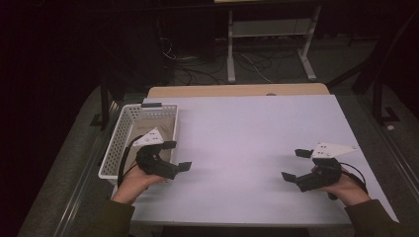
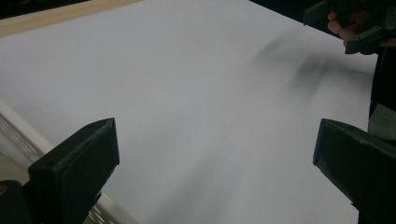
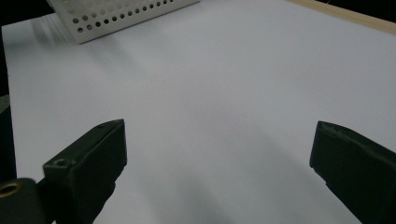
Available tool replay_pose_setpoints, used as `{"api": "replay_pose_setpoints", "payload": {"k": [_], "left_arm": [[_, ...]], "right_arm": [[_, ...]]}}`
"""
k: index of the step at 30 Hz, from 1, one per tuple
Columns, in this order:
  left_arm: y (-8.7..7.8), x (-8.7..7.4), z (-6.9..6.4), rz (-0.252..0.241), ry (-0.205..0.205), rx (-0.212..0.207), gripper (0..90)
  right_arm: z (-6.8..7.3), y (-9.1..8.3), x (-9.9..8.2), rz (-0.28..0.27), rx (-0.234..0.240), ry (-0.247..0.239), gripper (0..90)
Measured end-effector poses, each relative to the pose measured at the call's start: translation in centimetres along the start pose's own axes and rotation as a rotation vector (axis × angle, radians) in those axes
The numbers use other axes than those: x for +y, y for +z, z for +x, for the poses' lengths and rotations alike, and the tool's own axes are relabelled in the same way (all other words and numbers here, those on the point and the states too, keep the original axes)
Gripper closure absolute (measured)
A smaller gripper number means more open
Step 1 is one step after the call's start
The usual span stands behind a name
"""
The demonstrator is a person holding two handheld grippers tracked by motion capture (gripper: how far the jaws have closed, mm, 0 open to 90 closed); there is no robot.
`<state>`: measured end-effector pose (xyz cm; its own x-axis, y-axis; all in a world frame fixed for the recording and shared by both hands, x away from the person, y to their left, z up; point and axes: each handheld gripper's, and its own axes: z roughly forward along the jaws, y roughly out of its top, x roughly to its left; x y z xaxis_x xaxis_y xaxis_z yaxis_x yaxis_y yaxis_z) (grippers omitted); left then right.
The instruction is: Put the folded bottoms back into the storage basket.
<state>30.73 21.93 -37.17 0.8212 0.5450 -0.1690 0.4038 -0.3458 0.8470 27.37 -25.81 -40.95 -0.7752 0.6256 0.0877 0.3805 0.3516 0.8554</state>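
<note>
On the white counter [image 1: 247,143], the perforated basket [image 1: 114,143] at the left edge hides its dim contents, while the left hand-held gripper [image 1: 177,155] beside it and the right hand-held gripper [image 1: 295,164] both gape wide, empty.

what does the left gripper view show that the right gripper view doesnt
Left gripper view alone: the other hand holding the black right gripper at the top right corner, and the plain top rim of the white perforated plastic basket at lower left. Right gripper view alone: that basket's perforated side wall, seen from across the table. Both share the white table surface, its pale wooden far edge, and a pair of black jaws standing wide apart with nothing between them.
</note>
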Motion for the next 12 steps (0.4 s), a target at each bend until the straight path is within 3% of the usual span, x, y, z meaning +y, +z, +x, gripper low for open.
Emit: {"api": "replay_pose_setpoints", "payload": {"k": [12], "left_arm": [[0.18,0.06,-0.1,0.006,0.003,-0.012,0.5]], "right_arm": [[-0.54,-0.55,-1.01,0.001,-0.002,0.014,4.0]]}}
